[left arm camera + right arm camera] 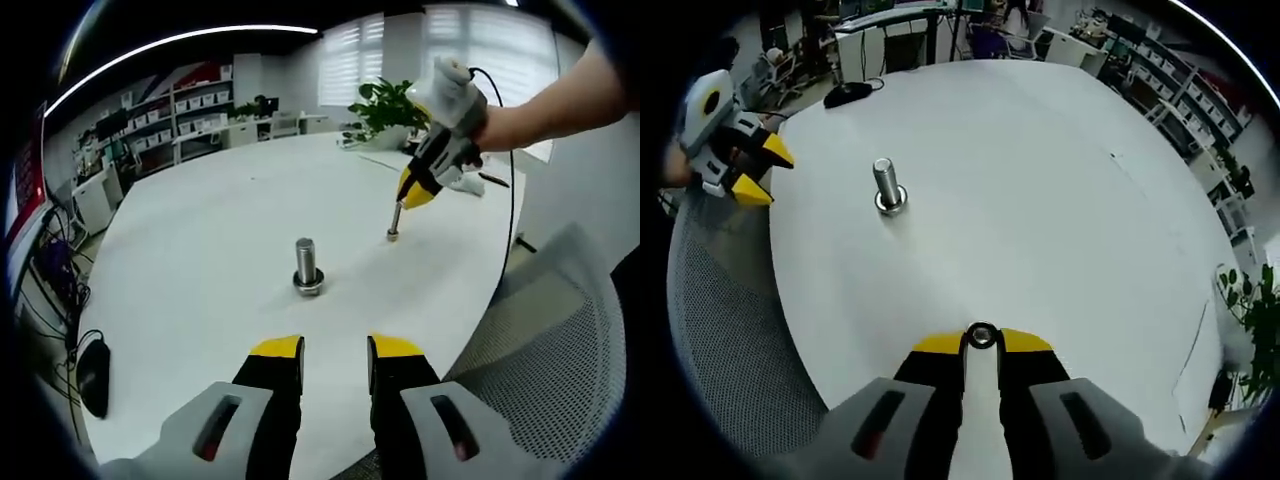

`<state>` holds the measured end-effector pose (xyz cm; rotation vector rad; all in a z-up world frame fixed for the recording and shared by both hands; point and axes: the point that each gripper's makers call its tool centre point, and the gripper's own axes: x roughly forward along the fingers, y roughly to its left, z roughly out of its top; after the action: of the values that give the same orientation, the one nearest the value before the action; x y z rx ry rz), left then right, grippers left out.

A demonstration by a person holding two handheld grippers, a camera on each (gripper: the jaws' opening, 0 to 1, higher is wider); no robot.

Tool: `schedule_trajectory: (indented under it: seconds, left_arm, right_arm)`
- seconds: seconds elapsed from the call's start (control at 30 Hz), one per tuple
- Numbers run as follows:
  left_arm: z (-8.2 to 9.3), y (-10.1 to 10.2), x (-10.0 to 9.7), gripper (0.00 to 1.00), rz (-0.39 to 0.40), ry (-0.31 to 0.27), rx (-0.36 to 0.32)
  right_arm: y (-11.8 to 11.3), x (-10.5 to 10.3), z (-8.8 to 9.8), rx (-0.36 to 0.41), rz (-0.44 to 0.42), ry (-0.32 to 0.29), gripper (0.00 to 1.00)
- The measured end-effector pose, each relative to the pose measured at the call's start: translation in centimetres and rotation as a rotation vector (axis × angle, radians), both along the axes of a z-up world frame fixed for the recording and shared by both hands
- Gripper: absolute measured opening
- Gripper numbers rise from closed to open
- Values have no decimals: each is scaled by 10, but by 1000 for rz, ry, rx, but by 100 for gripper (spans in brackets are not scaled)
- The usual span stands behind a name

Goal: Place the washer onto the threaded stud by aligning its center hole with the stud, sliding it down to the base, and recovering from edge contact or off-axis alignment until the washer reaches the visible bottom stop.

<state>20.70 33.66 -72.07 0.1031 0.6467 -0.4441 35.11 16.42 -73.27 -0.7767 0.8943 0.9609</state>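
Observation:
A threaded steel stud (306, 259) stands upright on the round white table (200, 250), with a metal ring (308, 286) around its base. My left gripper (336, 349) is open, low and just short of the stud. Beyond the stud to the right, my right gripper (418, 188) points down at the table with a small metal piece (394, 222) under its tips. In the right gripper view that piece shows as the washer (982, 336), a ring with a dark hole, pinched between the right gripper (982, 342) tips. The stud (886, 184) is far ahead on the left, near the open left gripper (758, 172).
A black mouse (92, 375) lies near the table's left edge. A grey mesh chair (560, 340) stands at the right edge. A potted plant (385, 105) sits at the far side. Shelves and desks line the room behind. A person's arm (560, 95) holds the right gripper.

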Motion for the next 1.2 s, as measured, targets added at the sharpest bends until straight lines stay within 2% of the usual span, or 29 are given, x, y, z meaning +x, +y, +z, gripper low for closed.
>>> schedule_trajectory:
  seconds: [0.53,0.97,1.2]
  left_arm:
    - [-2,1,0,23,3,10,7]
    - [-4,0,-1,23,0,20,10]
    - [-6,0,-1,23,-1,26,14]
  right_arm:
    - [-3,6,-11,-20,2,25,14]
    - [0,7,-33,-57,22,66,14]
    - [-3,8,-49,-62,-5,88,14]
